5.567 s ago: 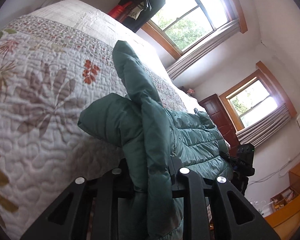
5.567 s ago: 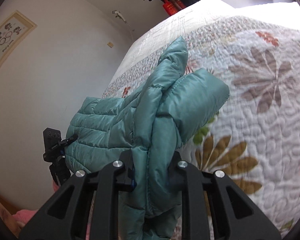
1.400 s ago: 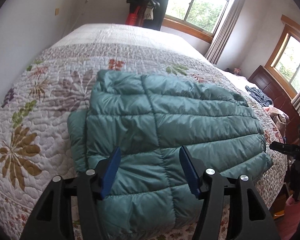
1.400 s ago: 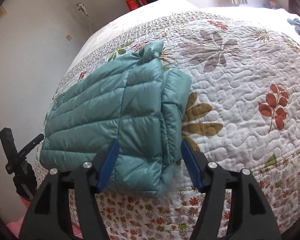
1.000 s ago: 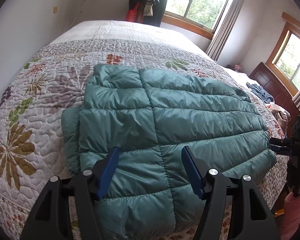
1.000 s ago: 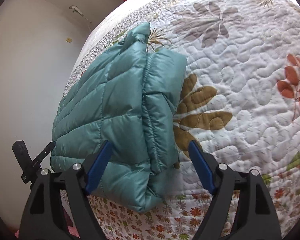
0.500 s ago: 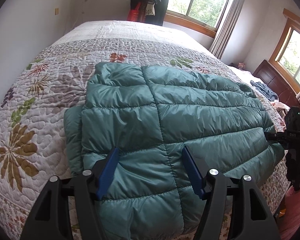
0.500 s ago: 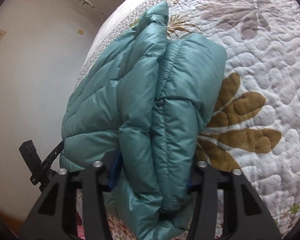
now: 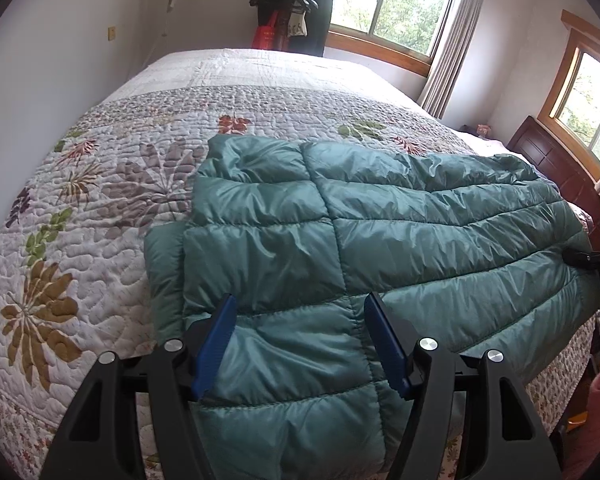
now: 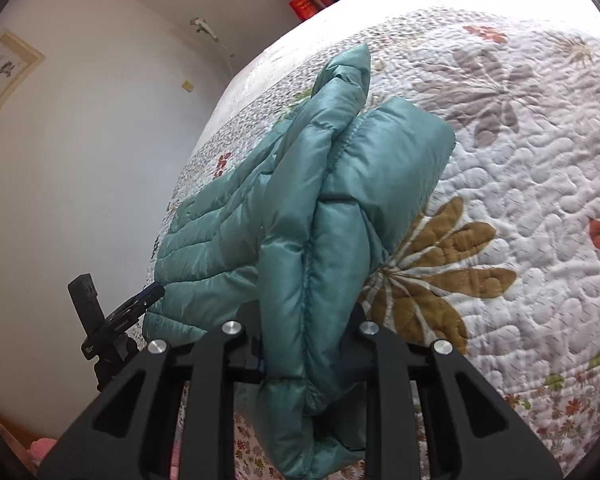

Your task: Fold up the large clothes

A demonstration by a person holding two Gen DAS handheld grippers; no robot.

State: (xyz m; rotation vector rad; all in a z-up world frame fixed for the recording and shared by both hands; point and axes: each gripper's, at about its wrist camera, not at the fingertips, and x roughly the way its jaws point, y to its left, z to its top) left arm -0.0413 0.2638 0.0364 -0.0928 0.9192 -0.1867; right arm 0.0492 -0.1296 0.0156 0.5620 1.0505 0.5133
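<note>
Lying across the near edge of the bed's white floral quilted bedspread is a teal quilted puffer jacket, folded into a flat block with one thick fold showing along its left side. Over the jacket's near panel hangs the left gripper, spread wide, its blue-padded fingers straddling the fabric without pinching it. At that view's far right stands a black camera mount, just beside the jacket's end. In the right wrist view the same mount sits at the far left, next to the hem, and the right gripper is clamped narrowly on the jacket's bunched edge, so the padding bulges up between its fingers.
</note>
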